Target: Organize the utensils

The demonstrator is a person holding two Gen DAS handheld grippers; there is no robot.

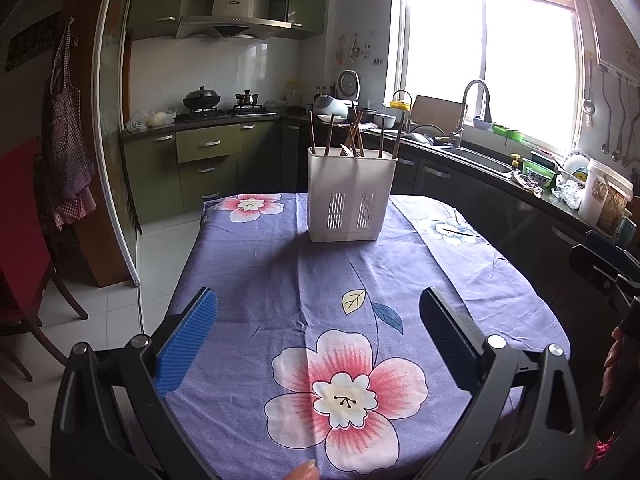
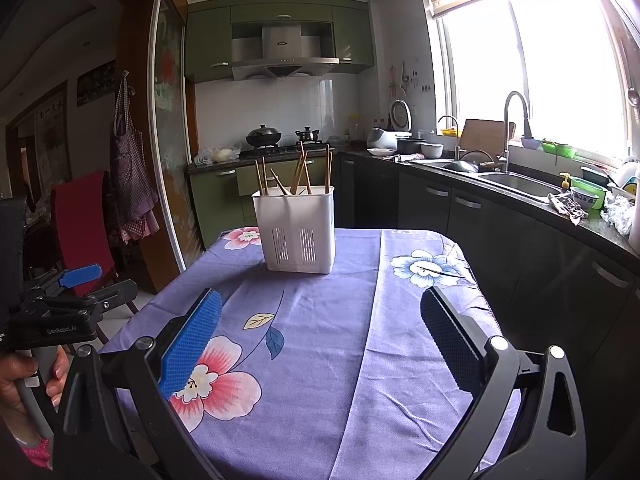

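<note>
Both tongs, left [image 1: 318, 336] and right [image 2: 320, 336], are released and empty. Holder [image 1: 351, 194] with chopsticks [image 1: 356, 132] stands at 12 o'clock on table [image 1: 248, 280]. Risk: a side knock may tip it.

Strong daylight is admitted through the wide blown-out kitchen window [image 1: 492, 76], where all detail is lost to glare. Straight lines are bent by fisheye distortion near the edges; the corners are darkened.

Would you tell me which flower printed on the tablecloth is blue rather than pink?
The blue flower near the table's right edge, right of the white holder. The big flower by the grippers and the small one at the far left corner are both pink.
</note>
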